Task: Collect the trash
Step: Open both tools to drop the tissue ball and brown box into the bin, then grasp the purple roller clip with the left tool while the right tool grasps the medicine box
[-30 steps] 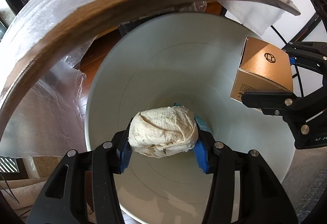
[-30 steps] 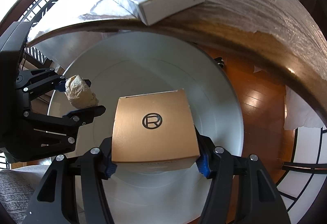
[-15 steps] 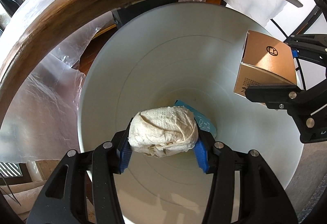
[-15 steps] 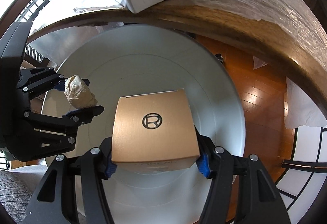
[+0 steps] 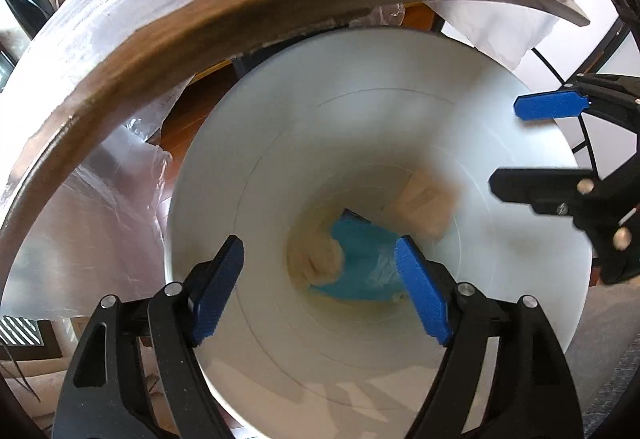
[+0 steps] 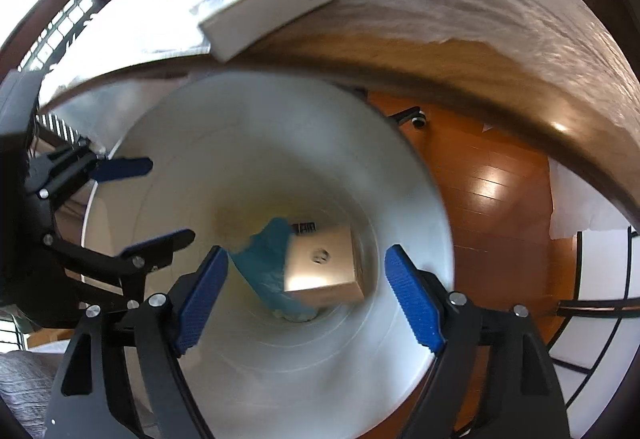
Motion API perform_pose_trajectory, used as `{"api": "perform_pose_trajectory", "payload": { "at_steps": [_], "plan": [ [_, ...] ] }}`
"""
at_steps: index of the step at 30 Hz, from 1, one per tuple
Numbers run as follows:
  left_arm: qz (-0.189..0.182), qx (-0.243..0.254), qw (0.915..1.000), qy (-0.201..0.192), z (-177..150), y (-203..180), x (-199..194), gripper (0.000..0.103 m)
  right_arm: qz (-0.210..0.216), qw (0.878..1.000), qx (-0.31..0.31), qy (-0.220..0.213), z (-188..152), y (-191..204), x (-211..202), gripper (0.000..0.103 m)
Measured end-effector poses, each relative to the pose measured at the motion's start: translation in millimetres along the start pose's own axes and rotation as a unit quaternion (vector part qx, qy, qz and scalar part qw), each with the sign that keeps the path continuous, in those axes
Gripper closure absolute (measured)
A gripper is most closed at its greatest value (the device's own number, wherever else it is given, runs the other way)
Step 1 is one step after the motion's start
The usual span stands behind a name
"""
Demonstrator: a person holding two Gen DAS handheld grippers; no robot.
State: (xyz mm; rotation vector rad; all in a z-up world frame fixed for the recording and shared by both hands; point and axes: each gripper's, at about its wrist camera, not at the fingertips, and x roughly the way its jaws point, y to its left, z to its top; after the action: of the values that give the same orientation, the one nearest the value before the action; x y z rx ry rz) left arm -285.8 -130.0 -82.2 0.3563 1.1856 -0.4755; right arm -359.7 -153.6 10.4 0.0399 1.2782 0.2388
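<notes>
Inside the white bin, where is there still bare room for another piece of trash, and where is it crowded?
The bin floor is crowded: the paper wad, blue wrapper and brown box cover its middle. Bare room is the white wall all around them, widest on the near side below both open grippers, left gripper and right gripper.

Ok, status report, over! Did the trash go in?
Left gripper and right gripper just opened, empty. Copper box, paper wad down in white bin. Nothing blocking.
</notes>
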Motion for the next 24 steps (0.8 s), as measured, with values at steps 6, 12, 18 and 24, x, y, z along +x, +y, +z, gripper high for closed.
{"api": "perform_pose_trajectory", "payload": {
  "at_steps": [6,12,18,24],
  "plan": [
    [0.007,-0.002,0.9999,-0.012,2.9,5.8,-17.5,0.024,-0.028,0.999,-0.016,-0.037,0.3,-3.8,-34.1,0.023],
    [0.024,-0.008,0.9966,-0.078,13.2,12.9,-72.2,0.006,-0.061,0.992,-0.006,-0.11,20.7,-17.0,-91.0,0.008],
    [0.016,-0.015,0.9887,-0.148,51.2,15.3,-107.8,0.002,-0.073,0.978,0.018,-0.195,75.1,-45.0,-129.7,0.005],
    [0.016,0.004,0.9862,-0.165,79.3,4.0,-92.6,0.002,-0.078,0.972,0.018,-0.219,145.4,-64.7,-121.2,0.005]
  ]
}}
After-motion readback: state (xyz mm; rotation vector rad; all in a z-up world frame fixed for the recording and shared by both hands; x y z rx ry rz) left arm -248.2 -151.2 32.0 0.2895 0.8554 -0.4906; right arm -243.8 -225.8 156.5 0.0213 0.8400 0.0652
